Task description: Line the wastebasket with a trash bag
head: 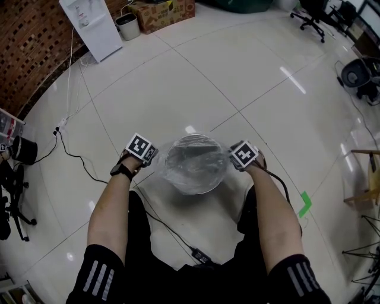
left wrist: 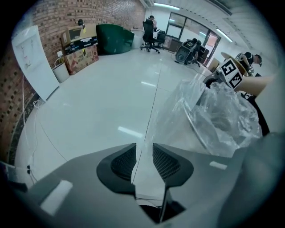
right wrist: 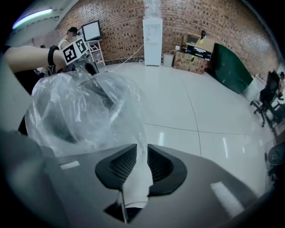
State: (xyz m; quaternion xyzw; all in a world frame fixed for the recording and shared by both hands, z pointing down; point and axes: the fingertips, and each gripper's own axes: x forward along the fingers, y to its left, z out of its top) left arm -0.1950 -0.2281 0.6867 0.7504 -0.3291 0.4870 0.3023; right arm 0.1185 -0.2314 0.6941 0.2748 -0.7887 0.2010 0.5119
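A round wastebasket (head: 196, 178) stands on the floor between my two grippers, with a clear trash bag (head: 195, 155) draped over its rim and down into it. The left gripper (head: 153, 160) is at the basket's left rim, its jaws a little apart. A thin fold of the bag (left wrist: 222, 116) runs between its pads (left wrist: 165, 161) without being pinched. The right gripper (head: 235, 162) is at the right rim. It also stands open, with bag film (right wrist: 84, 111) hanging loosely through the narrow gap of the right gripper (right wrist: 141, 153). The left gripper (left wrist: 144, 149) points steeply down.
A black cable (head: 77, 159) snakes over the white tiled floor at left and passes by my legs. Green tape (head: 304, 203) marks the floor at right. A white panel (head: 92, 24), small bin (head: 127, 27) and cardboard box (head: 163, 12) stand far back.
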